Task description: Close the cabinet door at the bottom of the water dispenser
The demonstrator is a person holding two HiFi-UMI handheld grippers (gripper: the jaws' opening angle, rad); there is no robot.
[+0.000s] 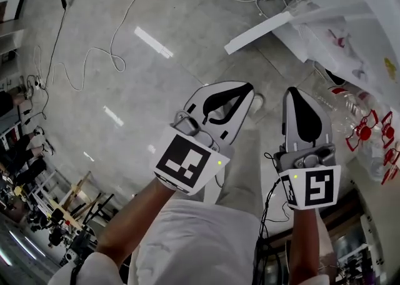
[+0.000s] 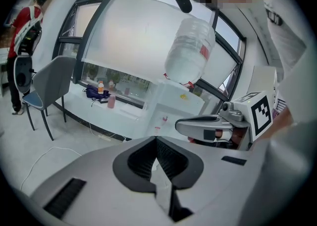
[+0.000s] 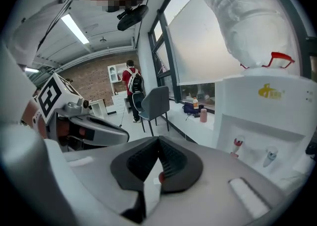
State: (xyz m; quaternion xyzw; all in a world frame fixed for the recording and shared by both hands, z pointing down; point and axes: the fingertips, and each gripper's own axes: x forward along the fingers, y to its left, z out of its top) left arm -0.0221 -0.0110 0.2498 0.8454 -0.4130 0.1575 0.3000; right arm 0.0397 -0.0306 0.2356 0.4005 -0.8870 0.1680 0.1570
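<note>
So, both grippers are shut tight with nothing in them. The left gripper (image 1: 242, 90) has its jaws pressed together, and so does the right gripper (image 1: 294, 95). They sit side by side in front of the person's white-sleeved arms, above a shiny grey floor (image 1: 156, 90) with a white cable (image 1: 94, 59) looping across it.

Just past the jaws is the water dispenser (image 3: 262, 116), a white box with a yellow logo. It has a red tap (image 3: 238, 143) and a blue tap (image 3: 270, 156), and a big clear bottle (image 3: 247, 17) is tipped upside down on top. Its bottom part is hidden behind the gripper bodies, so I can't tell how the cabinet door stands.

Further back there's a grey chair (image 2: 49, 84) by the window and a sill (image 2: 74, 102) with a couple of small bottles on it. Way off, a person in red (image 3: 131, 81) has their back turned.
</note>
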